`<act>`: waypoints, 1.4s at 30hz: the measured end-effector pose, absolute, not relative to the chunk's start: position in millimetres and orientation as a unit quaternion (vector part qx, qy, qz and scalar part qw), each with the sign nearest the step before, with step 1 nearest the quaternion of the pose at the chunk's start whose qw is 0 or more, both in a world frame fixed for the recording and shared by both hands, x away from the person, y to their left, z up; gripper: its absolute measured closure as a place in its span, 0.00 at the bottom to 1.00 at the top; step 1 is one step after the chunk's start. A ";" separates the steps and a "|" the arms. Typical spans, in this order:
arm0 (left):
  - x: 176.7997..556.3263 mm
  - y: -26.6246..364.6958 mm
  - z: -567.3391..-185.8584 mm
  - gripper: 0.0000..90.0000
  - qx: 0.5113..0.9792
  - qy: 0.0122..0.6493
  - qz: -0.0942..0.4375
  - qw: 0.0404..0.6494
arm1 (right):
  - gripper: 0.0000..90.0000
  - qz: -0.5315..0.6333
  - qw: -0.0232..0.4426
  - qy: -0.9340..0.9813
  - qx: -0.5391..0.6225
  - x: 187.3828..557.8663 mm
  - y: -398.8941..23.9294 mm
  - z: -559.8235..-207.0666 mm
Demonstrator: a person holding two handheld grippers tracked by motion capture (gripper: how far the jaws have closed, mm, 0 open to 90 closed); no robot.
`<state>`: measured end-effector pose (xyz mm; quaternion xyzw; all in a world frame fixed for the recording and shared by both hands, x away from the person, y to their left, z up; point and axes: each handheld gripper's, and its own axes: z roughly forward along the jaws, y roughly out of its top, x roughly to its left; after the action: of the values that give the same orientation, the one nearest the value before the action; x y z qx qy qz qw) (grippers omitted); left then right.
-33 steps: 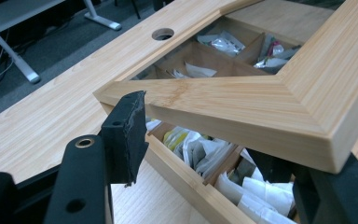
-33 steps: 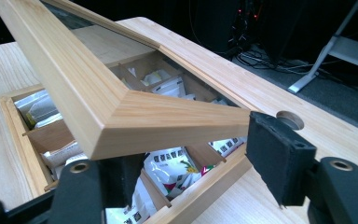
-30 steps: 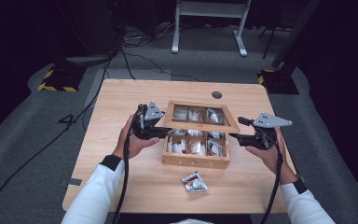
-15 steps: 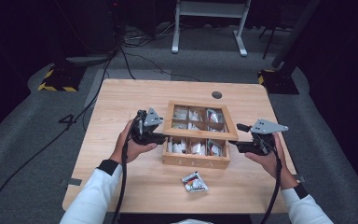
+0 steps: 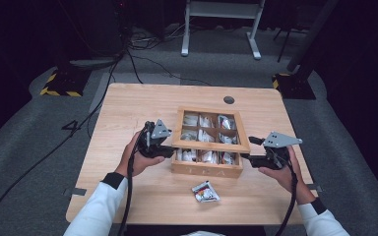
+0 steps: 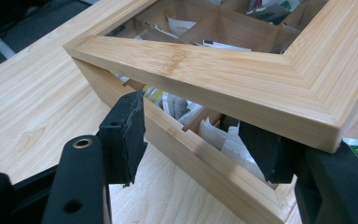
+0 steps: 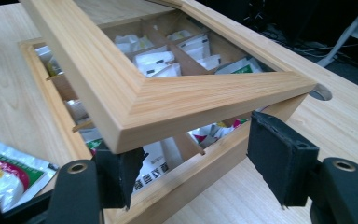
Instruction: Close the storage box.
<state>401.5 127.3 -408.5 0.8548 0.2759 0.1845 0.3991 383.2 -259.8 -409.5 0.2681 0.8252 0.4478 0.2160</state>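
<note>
A dark room with grey carpet, loose cables and a white metal stand [image 5: 221,24] surrounded a pale wooden table [image 5: 128,108], whose far edge carried a round cable hole [image 5: 229,100]. A wooden box [image 5: 207,168] divided into compartments stood at the middle of the table, nearer its right edge, and small white packets [image 5: 203,136] filled the compartments. A wooden frame lid [image 5: 211,143] lay above the box, lifted at its near side and skewed so that its corners overhung the box walls; in both gripper views a gap showed between lid and box. The left gripper [image 5: 170,150] sat at the near left corner of the box, with its jaws partly open: one pad stood outside the left box wall and the other lay inside, under the raised lid corner; whether the pads pressed on the wall could not be told. The right gripper [image 5: 248,156] sat at the near right corner, with its jaws wide apart, one pad under the lid corner and the other clear of the wood on the outer side, so that nothing was clamped. One loose packet [image 5: 205,191] with red and green print lay by the table's near edge, in front of the box.
</note>
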 end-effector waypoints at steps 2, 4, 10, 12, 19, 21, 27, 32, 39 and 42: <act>401.0 127.3 -410.4 0.46 0.857 0.275 0.182 0.396 | 0.39 0.450 0.211 0.826 0.266 381.7 -259.9 -410.4; 400.2 127.3 -412.3 0.46 0.859 0.273 0.181 0.393 | 0.39 0.453 0.204 0.827 0.265 380.1 -259.4 -411.6; 397.1 128.9 -415.6 0.45 0.862 0.269 0.173 0.393 | 0.39 0.448 0.196 0.831 0.265 378.0 -257.6 -414.8; 395.8 129.0 -416.2 0.45 0.863 0.267 0.169 0.394 | 0.39 0.449 0.192 0.831 0.267 377.4 -257.5 -415.5; 393.7 127.4 -419.2 0.41 0.867 0.260 0.150 0.397 | 0.38 0.447 0.182 0.832 0.273 376.9 -256.5 -419.5; 392.5 126.9 -419.0 0.39 0.870 0.253 0.145 0.397 | 0.37 0.443 0.179 0.835 0.274 376.8 -256.3 -420.9; 391.0 125.5 -421.3 0.38 0.874 0.250 0.142 0.392 | 0.36 0.441 0.171 0.837 0.274 375.3 -255.3 -423.7; 389.5 124.8 -424.3 0.37 0.878 0.248 0.138 0.387 | 0.35 0.434 0.166 0.842 0.274 374.2 -255.0 -427.1; 388.3 123.6 -428.7 0.37 0.883 0.241 0.136 0.378 | 0.35 0.423 0.161 0.850 0.270 373.1 -254.3 -430.4; 388.2 124.0 -429.9 0.36 0.882 0.244 0.129 0.381 | 0.35 0.421 0.158 0.851 0.272 372.0 -253.9 -431.3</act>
<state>388.2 124.0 -429.9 0.8823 0.2440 0.1287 0.3814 372.0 -253.9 -431.3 0.2720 0.8509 0.4206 0.1582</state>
